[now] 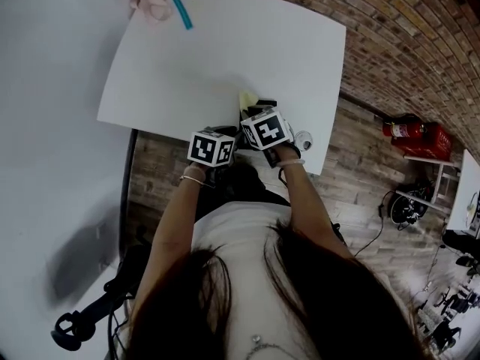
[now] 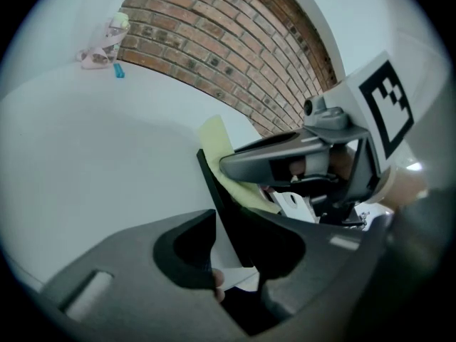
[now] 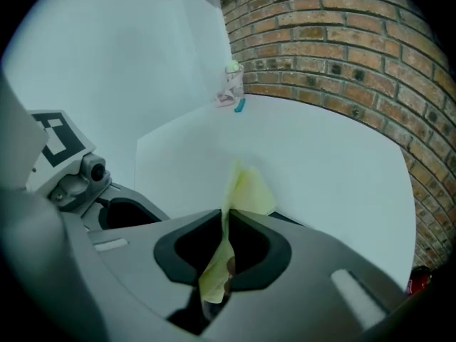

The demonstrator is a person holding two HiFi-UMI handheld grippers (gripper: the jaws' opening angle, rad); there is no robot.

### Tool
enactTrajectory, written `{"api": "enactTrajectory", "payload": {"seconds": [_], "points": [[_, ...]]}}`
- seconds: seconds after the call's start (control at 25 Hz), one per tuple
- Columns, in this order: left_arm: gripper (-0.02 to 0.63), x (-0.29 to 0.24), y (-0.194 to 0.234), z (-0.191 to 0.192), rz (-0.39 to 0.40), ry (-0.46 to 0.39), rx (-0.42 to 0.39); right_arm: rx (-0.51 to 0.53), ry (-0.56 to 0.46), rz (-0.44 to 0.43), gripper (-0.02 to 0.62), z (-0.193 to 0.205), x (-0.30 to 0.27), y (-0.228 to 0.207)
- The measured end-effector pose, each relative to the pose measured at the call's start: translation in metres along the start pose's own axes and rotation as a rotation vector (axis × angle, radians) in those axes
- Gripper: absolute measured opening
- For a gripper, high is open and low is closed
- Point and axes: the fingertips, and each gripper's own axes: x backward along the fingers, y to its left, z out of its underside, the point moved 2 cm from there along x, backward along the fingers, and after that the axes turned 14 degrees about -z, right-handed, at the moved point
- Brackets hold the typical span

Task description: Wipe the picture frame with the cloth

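Yellow cloth (image 3: 249, 191) sat pinched in your right tongs (image 3: 224, 219), against the black picture frame (image 2: 211, 184) your left tongs (image 2: 228, 225) clamped.

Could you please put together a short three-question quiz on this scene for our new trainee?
1. True or false: the right gripper is shut on the pale yellow cloth.
2. What does the left gripper grip? A) a metal spoon B) the thin black picture frame C) nothing
3. Fill in, near or far: the small teal stick lies by the ____ edge of the white table, as seen from the person.
Key: 1 true; 2 B; 3 far.
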Motion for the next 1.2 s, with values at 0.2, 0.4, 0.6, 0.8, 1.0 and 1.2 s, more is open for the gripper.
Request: {"api": "enactTrajectory", "payload": {"seconds": [0.2,0.4,0.6,0.8,1.0,1.2], "points": [[0.103,0.0,0.0,0.001,-0.002,0.004,-0.001,-0.013,-0.009,0.01,0.037,-0.006,-0.002,-0.006],[0.103,0.001,0.001,0.0,-0.003,0.003,-0.003,-0.031,-0.024,0.024,0.037,-0.013,-0.005,-0.013],[0.103,0.0,0.0,0.0,-0.004,0.002,-0.005,-0.061,-0.053,0.05,0.037,-0.019,-0.006,-0.02],[0.103,0.001,0.001,0.0,-0.004,0.002,-0.004,-0.082,-0.085,0.113,0.038,-0.031,-0.007,-0.033],[0.103,0.001,0.002,0.0,0.0,0.003,-0.002,-0.121,-0.131,0.153,0.037,-0.046,0.0,-0.048],[0.103,0.001,0.004,0.0,0.002,0.004,-0.002,-0.147,-0.182,0.159,0.037,-0.051,0.012,-0.051]]}}
